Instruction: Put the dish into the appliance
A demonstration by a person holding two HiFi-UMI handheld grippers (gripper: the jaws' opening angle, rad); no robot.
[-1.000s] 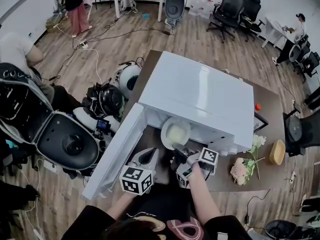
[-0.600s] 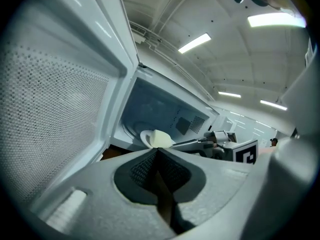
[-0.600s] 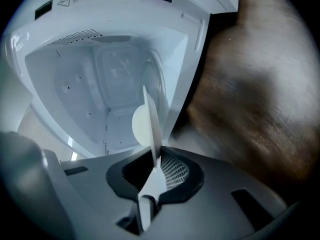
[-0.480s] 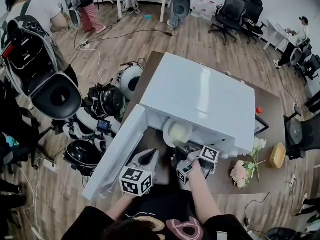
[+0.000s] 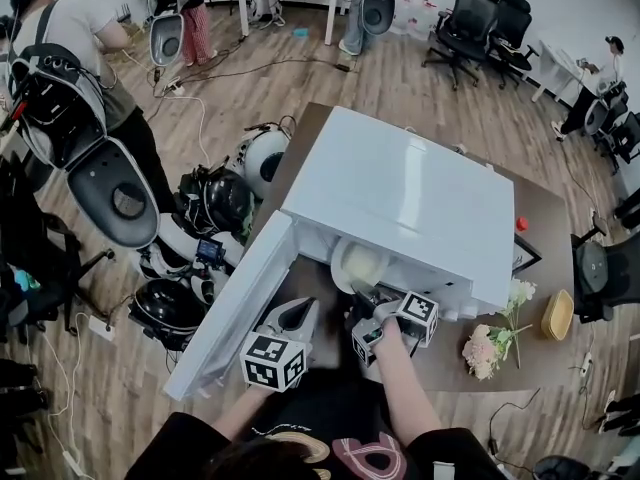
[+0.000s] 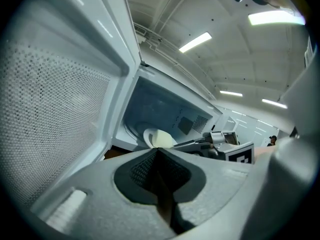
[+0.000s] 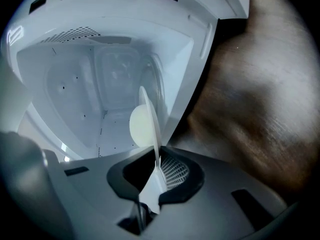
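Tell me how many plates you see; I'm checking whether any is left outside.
1: a white plate at the microwave's open mouth, partly inside. More could be hidden deeper inside or behind it.

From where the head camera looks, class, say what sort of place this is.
Probably a shared office or lab workspace, not a home kitchen: black wheeled office chairs stand at the back, loose cables trail over the wood-plank floor, and the white microwave oven sits on a brown table.

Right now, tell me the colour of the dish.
White dish, slightly creamy at its centre; clearest in the right gripper view.
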